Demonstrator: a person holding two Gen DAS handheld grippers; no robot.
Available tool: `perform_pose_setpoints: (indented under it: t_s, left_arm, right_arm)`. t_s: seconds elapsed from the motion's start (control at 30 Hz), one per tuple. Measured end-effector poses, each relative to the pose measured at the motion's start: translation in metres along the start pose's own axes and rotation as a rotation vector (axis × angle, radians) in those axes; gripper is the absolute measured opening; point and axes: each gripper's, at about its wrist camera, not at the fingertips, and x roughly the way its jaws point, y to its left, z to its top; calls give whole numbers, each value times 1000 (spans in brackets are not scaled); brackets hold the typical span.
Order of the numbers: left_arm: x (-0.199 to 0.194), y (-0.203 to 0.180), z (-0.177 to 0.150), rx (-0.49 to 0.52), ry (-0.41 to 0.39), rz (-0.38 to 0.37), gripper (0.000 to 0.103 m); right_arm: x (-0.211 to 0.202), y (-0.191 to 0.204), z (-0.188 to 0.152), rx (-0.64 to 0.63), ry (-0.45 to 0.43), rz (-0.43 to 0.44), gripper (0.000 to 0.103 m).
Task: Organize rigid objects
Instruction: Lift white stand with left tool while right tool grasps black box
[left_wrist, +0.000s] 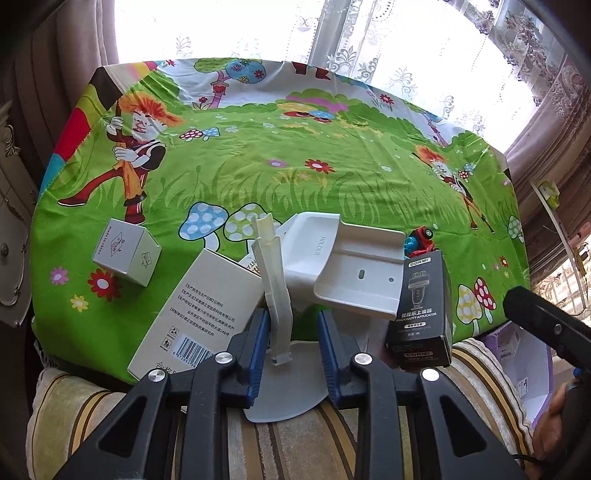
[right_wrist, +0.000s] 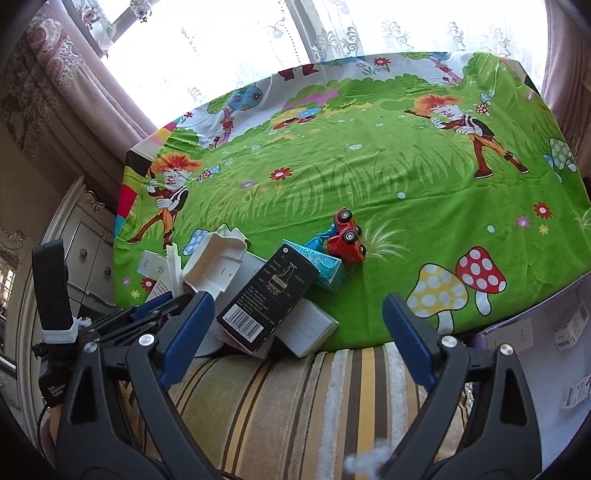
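A pile of rigid things lies at the table's near edge. In the left wrist view a cream plastic stick (left_wrist: 274, 273) rises from a white rounded base (left_wrist: 284, 387). My left gripper (left_wrist: 293, 321) straddles the stick with narrow jaws: the left pad (left_wrist: 258, 332) is against it, the right pad (left_wrist: 328, 332) stands apart. Around it are a white holder tray (left_wrist: 354, 273), a black DORMI box (left_wrist: 421, 306), a long white barcode box (left_wrist: 199, 314) and a small white cube box (left_wrist: 127, 253). My right gripper (right_wrist: 297, 301) hangs wide open, holding nothing, over the striped cushion (right_wrist: 295, 398), just short of the black box (right_wrist: 269, 295).
A red toy car (right_wrist: 347, 236) lies on its side beside a teal box (right_wrist: 325, 266), with a white box (right_wrist: 306, 326) at the table edge. The green cartoon tablecloth (right_wrist: 369, 177) is bare further back. A pale labelled carton (right_wrist: 535, 332) stands at the right; curtains and a window lie behind.
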Motion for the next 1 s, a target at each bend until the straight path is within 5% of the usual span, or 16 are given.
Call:
perform_pose_setpoints:
  t_s: [0.17, 0.73, 1.0]
  left_arm:
    - [6, 4, 1, -24, 8, -8, 14]
    - [-13, 18, -11, -98, -65, -84, 13]
    - [-28, 23, -19, -118, -105, -105, 13]
  right_arm:
    - [16, 1, 6, 44, 34, 5, 94]
    - [51, -6, 5, 187, 149, 33, 92]
    - [72, -9, 0, 201, 222, 67, 69]
